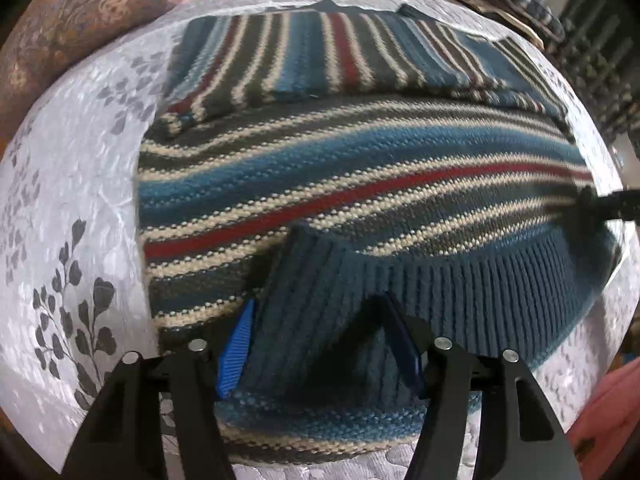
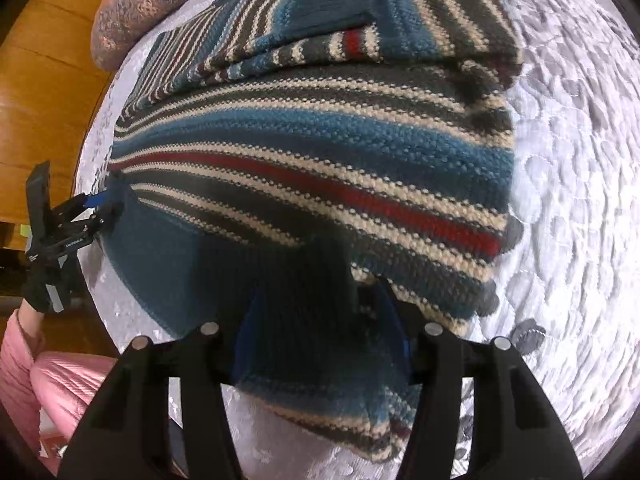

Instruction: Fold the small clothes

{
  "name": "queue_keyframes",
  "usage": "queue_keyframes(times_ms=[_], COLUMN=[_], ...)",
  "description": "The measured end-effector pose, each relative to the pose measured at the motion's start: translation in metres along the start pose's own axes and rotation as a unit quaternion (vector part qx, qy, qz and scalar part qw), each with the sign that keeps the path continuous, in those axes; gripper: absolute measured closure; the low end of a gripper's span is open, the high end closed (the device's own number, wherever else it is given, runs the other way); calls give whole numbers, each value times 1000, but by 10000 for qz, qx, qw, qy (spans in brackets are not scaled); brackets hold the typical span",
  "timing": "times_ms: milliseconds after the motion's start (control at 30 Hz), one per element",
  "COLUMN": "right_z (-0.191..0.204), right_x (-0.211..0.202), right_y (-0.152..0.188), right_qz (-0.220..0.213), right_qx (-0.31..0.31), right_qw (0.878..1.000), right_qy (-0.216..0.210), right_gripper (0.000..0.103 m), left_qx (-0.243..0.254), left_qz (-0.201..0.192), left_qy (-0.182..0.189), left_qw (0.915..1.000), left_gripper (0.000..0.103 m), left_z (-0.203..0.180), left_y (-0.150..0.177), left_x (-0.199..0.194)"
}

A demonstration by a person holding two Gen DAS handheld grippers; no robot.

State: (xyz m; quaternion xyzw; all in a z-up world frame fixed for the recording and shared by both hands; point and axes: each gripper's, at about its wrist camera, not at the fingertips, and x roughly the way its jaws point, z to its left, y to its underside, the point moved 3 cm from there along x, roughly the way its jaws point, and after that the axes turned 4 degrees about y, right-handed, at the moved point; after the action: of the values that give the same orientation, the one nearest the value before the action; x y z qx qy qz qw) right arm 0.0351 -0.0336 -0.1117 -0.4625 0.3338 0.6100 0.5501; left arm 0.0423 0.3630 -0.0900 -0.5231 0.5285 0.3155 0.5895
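We see a striped sweater (image 1: 360, 184) spread over most of the middle of both views, lying on a pale bedspread (image 1: 80, 184) printed with dark leaf sprigs. Its bands run blue, grey, cream and red, and a sleeve (image 1: 312, 56) is folded across the body in the upper part of the left wrist frame. The ribbed blue hem (image 1: 460, 280) fills the lower centre of that frame.

Our left gripper (image 1: 320, 336) sits at the bottom centre, its blue pads (image 1: 236, 352) on either side of a raised bunch of the ribbed hem, pinching it. In the right wrist view the same left gripper appears small at the left edge, gripping the hem's far corner, with a pink sleeve (image 2: 24, 344) below it.

Our right gripper (image 2: 324, 336) sits at the bottom centre of its own frame, its fingers closed on a dark fold of the hem, which lifts off the bedspread there. A patterned cushion (image 2: 132, 12) lies in the upper left, beside a wooden floor (image 2: 44, 60).
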Motion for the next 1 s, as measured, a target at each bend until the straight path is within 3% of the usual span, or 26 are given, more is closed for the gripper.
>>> queue_keyframes(times_ms=[100, 167, 200, 233, 267, 367, 667, 1000], right_z=[6, 11, 13, 14, 14, 15, 19, 7], right_x=[5, 6, 6, 5, 4, -8, -62, -112], right_y=[-1, 0, 0, 0, 0, -1, -13, -25], right_qz=[13, 26, 19, 19, 6, -117, -905, -1636], right_qx=[-142, -247, -317, -333, -333, -330, -119, 307], right_qw=[9999, 9996, 9995, 9994, 9994, 9993, 9936, 9812], right_qy=[53, 98, 90, 46, 24, -152, -659, -977], right_gripper=[61, 74, 87, 90, 91, 93, 94, 94], left_qx=[-66, -99, -118, -137, -186, -282, -634, -940], left_qz=[-3, 5, -12, -14, -20, -96, -914, -1827], left_qy=[103, 120, 121, 135, 216, 261, 541, 371], left_qw=[9999, 9999, 9999, 9998, 9996, 9992, 9923, 9780], left_gripper=[54, 59, 63, 74, 82, 87, 89, 89], left_z=[-1, -1, -2, -2, -2, -1, 6, 8], left_y=[0, 0, 0, 0, -1, -3, -19, -52], left_x=[0, 1, 1, 0, 0, -5, -54, -102])
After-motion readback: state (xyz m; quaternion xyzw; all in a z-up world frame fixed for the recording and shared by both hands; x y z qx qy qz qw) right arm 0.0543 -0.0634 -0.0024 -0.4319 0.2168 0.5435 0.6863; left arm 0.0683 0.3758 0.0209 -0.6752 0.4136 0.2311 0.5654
